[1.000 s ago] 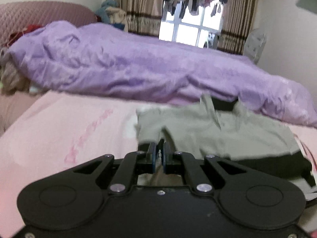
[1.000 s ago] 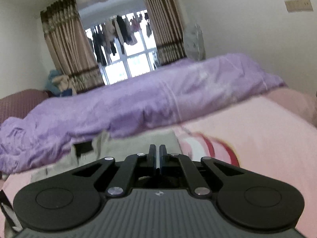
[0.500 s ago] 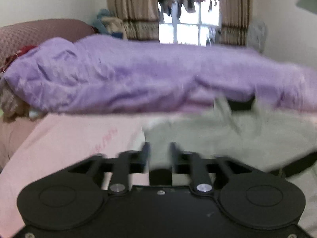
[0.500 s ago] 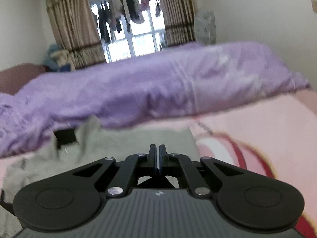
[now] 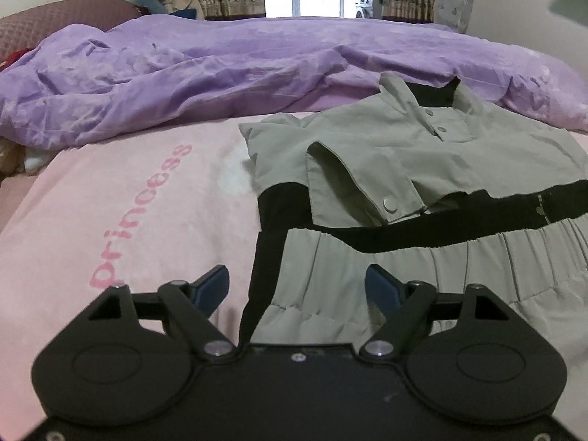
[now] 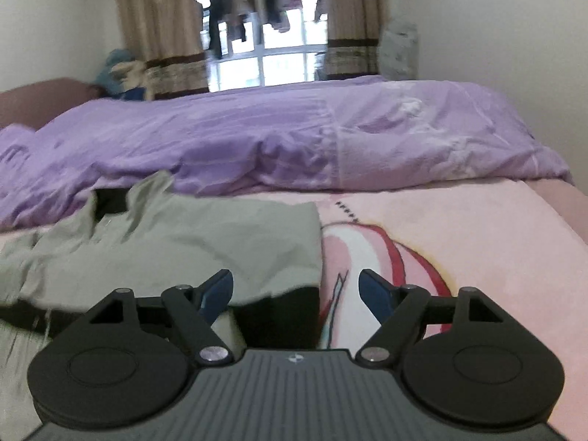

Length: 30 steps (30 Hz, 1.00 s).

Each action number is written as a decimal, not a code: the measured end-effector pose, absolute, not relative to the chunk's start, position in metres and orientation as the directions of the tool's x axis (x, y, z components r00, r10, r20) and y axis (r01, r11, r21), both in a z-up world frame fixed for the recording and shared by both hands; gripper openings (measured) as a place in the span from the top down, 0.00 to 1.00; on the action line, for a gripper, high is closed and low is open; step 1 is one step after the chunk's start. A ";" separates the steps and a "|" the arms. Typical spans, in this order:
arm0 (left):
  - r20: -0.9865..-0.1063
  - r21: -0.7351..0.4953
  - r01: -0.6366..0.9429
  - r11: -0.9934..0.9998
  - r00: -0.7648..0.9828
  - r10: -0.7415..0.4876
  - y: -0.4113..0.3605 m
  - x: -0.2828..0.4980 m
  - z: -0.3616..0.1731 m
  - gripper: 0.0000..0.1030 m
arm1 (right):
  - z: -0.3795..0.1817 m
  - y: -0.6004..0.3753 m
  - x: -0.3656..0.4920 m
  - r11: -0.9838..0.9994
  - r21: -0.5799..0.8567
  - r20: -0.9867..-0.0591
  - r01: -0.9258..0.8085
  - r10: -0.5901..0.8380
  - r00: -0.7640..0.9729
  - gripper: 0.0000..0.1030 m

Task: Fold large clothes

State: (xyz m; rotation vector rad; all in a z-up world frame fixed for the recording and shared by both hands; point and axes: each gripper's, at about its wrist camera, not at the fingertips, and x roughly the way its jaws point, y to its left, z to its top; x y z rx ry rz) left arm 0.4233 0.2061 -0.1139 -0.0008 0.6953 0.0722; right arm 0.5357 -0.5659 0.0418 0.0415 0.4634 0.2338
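A grey-green dress [image 5: 386, 154] with a black waistband, a collar and snap buttons lies on the pink blanket [image 5: 121, 198], its sleeve folded over the chest. My left gripper [image 5: 297, 286] hangs just above the left edge of its gathered skirt; its jaws are opening, and the pads press on nothing. In the right wrist view the same dress [image 6: 205, 239] fills the left half. My right gripper [image 6: 296, 292] hovers over the dress's right edge at the black band, jaws opening wide, nothing gripped between the blue pads.
A rumpled purple duvet [image 5: 228, 70] lies across the bed behind the dress. The pink blanket [image 6: 459, 235] shows a red-and-white print to the right of the dress. A window with hanging laundry [image 6: 264, 22], curtains and a covered fan [image 6: 398, 51] stand beyond.
Both grippers were shut a second ago and now stand apart. Both have dropped lower towards the dress, which now lies flat and fills more of each view.
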 end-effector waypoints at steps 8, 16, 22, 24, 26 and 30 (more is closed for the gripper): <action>-0.608 0.018 -0.034 0.999 0.793 0.038 0.193 0.427 -0.109 0.80 | 0.019 -0.535 0.535 0.940 -0.093 -0.526 -0.327 0.233 0.818 0.37; -0.464 0.035 -0.044 0.998 0.884 0.055 0.181 0.402 -0.061 0.86 | 0.042 -0.528 0.501 0.964 -0.018 -0.383 -0.266 0.239 0.892 0.82; -0.352 0.026 -0.057 0.998 0.934 0.063 0.180 0.410 -0.020 0.87 | 0.088 -0.534 0.491 0.976 0.024 -0.231 -0.215 0.214 0.949 0.82; -0.354 0.017 -0.068 0.998 0.933 0.069 0.183 0.431 -0.016 0.87 | 0.096 -0.535 0.507 0.980 0.057 -0.218 -0.193 0.201 0.955 0.82; -0.359 0.001 -0.079 0.997 0.930 0.074 0.189 0.451 -0.015 0.87 | 0.102 -0.535 0.527 0.976 0.096 -0.205 -0.197 0.213 0.955 0.83; -0.372 -0.043 -0.100 0.994 0.925 0.077 0.194 0.491 -0.031 0.87 | 0.086 -0.521 0.567 0.984 0.092 -0.232 -0.152 0.170 0.958 0.82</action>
